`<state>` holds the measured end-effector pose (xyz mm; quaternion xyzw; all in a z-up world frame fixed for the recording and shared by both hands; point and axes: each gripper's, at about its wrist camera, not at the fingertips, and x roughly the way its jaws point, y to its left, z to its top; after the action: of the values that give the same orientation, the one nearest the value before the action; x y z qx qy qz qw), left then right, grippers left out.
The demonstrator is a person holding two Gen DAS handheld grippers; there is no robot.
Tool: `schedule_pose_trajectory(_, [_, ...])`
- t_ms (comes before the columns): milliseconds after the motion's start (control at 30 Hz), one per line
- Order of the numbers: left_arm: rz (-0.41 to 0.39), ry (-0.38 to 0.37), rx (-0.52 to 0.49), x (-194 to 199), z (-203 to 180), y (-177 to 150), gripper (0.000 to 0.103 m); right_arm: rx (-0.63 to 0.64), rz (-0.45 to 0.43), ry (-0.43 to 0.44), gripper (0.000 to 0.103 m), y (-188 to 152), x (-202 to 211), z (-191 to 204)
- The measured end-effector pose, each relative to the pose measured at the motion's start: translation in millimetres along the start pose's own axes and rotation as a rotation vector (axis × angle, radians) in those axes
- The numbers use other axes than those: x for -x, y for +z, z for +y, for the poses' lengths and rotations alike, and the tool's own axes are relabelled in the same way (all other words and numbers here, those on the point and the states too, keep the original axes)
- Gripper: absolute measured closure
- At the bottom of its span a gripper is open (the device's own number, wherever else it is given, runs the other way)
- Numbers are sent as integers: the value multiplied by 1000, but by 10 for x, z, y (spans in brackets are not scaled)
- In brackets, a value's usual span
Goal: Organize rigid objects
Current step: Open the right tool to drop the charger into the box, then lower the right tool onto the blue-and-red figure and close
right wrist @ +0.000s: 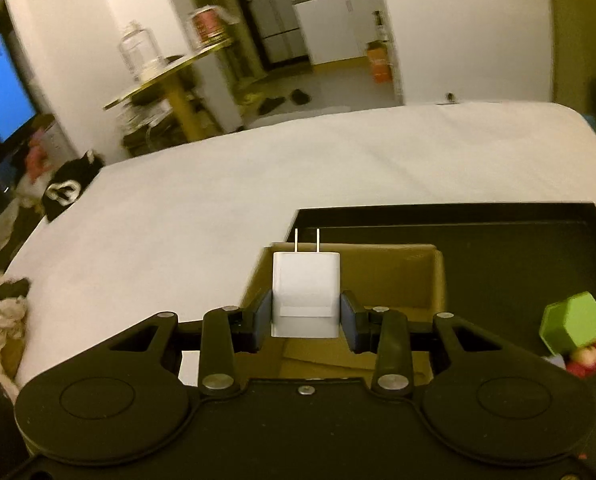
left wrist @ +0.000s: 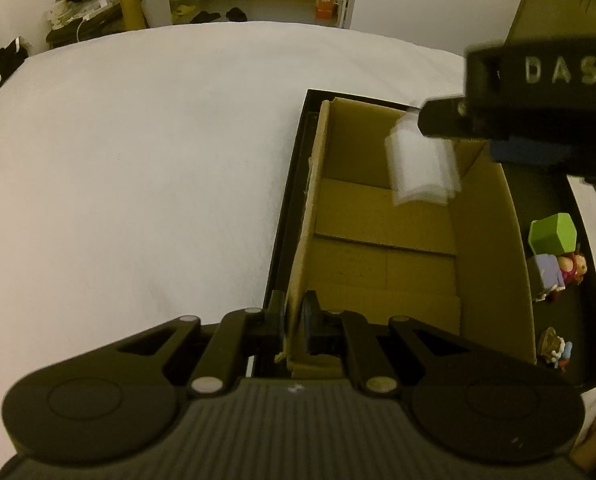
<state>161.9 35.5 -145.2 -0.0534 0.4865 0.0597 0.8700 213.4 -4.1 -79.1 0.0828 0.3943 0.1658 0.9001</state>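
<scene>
White charger plug (right wrist: 305,294), prongs pointing away from the camera, is sitting between the right gripper (right wrist: 306,318)'s two blue pads, and a sliver of gap is showing on each side of it, so the jaws are standing partly open and not pressing on it. From the left wrist view the plug (left wrist: 419,166) is blurring in mid-air above the open cardboard box (left wrist: 385,248). That box is sitting inside a shallow black tray (left wrist: 288,208) on the white-covered table (left wrist: 138,160). Over on the box's near wall, the left gripper (left wrist: 296,326) is pinching the cardboard edge, jaws closed tight on it. Beside the box, in the tray's right part, a green hexagonal block (left wrist: 551,234) is lying next to small toy figures (left wrist: 565,270), with another figure (left wrist: 555,348) nearer the camera.
</scene>
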Motion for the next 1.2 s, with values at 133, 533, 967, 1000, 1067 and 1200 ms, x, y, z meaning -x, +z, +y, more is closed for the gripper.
schedule_pose_trajectory(133, [5,13,2,-23,-10,9,94,11,-10,-7,40,7,128,-50])
schedule_pose_trajectory(533, [-1,29,-18,-9,-111,-8,94,-27,18,-30,40,-156,553,-386])
schedule_pose_trajectory(967, [-23,67,-55,78,-199,-14,94,-150,13,-153,32,-516,705,-817])
schedule_pose_trajectory(1000, [-23,65,-51,85,-190,-12,93,-157,11,-164,30,-550,708,-837])
schedule_pose_trajectory(1067, [-22,66,-42,92,-182,-15,92,-179,9,-194,28,-642,713,-892])
schedule_pose_trajectory(1200, [-22,90,-62,110,-224,-32,81,-215,14,-241,27,-828,688,-989])
